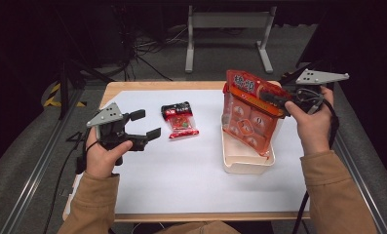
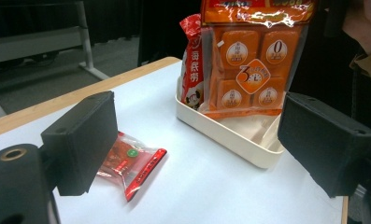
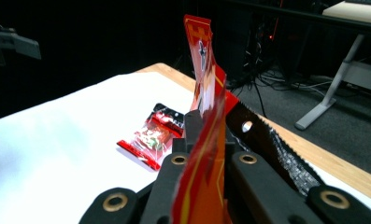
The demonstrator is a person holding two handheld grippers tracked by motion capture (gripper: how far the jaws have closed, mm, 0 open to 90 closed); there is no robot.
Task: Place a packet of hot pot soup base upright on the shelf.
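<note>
Right gripper (image 1: 278,101) jaws clamped on orange packet (image 1: 247,117) (marked "0", "3"), left gripper (image 1: 147,125) jaws apart.

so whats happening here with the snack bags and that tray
A person holds a gripper in each hand at a white-topped table. The right gripper is shut on the top edge of a large orange snack bag that stands in the cream tray, next to a red bag already in it. The left gripper hovers with its jaws open and nothing between them, near a small red packet lying flat on the table.
</note>
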